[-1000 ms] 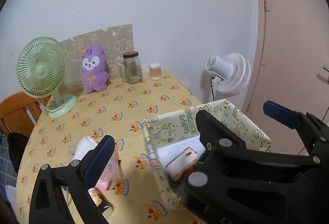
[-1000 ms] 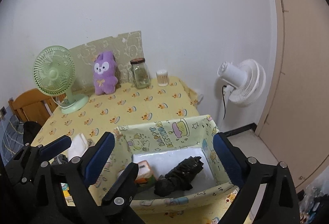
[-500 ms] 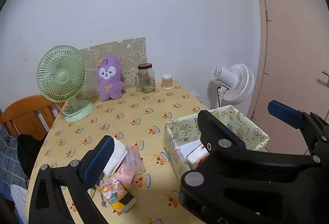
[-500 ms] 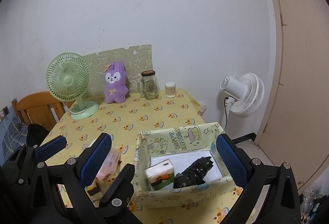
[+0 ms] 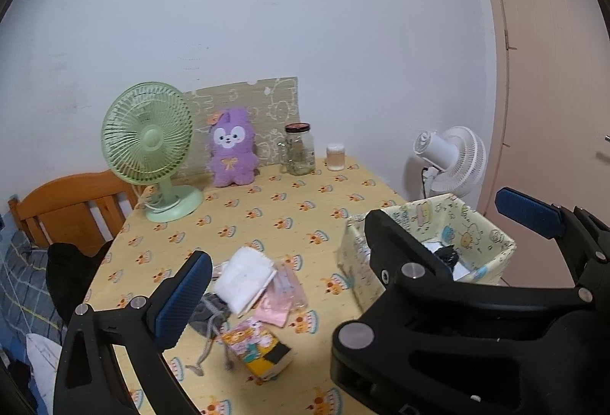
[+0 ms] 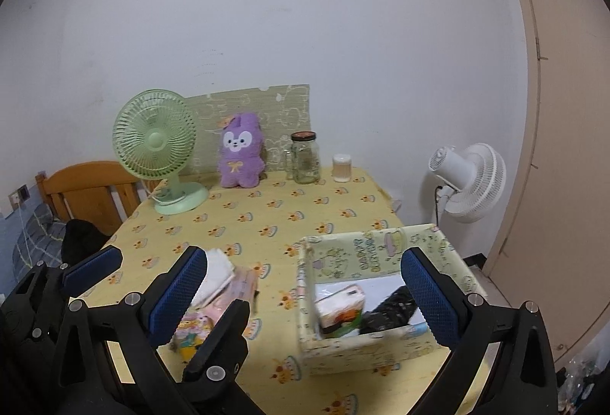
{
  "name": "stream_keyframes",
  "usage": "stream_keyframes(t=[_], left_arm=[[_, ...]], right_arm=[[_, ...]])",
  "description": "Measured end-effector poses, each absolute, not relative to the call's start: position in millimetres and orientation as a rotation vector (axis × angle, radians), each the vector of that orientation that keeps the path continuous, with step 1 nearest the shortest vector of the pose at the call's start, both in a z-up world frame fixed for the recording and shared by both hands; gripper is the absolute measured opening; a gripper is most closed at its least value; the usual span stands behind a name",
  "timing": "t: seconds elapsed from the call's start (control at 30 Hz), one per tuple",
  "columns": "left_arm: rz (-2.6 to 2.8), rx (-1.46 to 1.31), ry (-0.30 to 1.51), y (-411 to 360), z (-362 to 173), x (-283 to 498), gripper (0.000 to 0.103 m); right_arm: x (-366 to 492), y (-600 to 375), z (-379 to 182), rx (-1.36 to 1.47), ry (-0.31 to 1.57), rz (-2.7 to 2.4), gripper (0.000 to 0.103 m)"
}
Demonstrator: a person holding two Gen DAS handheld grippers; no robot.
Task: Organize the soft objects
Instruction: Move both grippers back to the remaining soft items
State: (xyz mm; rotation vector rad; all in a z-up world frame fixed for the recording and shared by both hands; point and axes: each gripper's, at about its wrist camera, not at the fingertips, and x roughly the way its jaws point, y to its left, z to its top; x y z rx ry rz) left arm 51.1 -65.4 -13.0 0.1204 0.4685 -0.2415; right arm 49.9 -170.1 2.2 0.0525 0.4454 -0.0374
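Observation:
A cartoon-print fabric box (image 6: pixel 385 249) (image 5: pixel 480 224) stands at the table's near right; a tissue pack (image 6: pixel 341 308) and a black soft item (image 6: pixel 392 306) lie in it. Left of it lie a white folded cloth (image 5: pixel 244 279) (image 6: pixel 215 274), a pink pouch (image 5: pixel 280 302), a grey drawstring bag (image 5: pixel 207 314) and a colourful tissue pack (image 5: pixel 257 346). A purple plush (image 5: pixel 230 152) (image 6: pixel 240 152) sits at the back. My left gripper (image 5: pixel 354 262) is open and empty above the pile. My right gripper (image 6: pixel 305 300) is open and empty above the box's left side.
A green desk fan (image 5: pixel 150 144) stands back left, a glass jar (image 5: pixel 300 148) and a small cup (image 5: pixel 335 156) back centre. A white floor fan (image 5: pixel 453 163) stands right of the table, a wooden chair (image 5: pixel 72 205) to the left. A door (image 6: pixel 564 110) is at right.
Both grippers have pulled back and up from the table, so the box and the pile look smaller and lower. Both stay open and empty.

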Motion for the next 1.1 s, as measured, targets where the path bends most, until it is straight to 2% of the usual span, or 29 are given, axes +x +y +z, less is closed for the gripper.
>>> stream_keyframes(t=[0.37,0.8,1.1], left_arm=[[-0.162,0.111,0.476,-28.6,-39.8,50.7,0.103],[-0.118,0.078,0.569,4.3,-85.5,70.1,0.102],[-0.099,0.063,0.633,19.3,-110.2,85.8,0.101]], right_arm=[[52.3,-130.5,-25.7,0.053,0.438,0.042,0.103],[81.7,-96.1,-71.1,0.038,0.53,0.112,0.102],[101.2,-80.0,-96.0,0.012,0.591,0.189,0.097]])
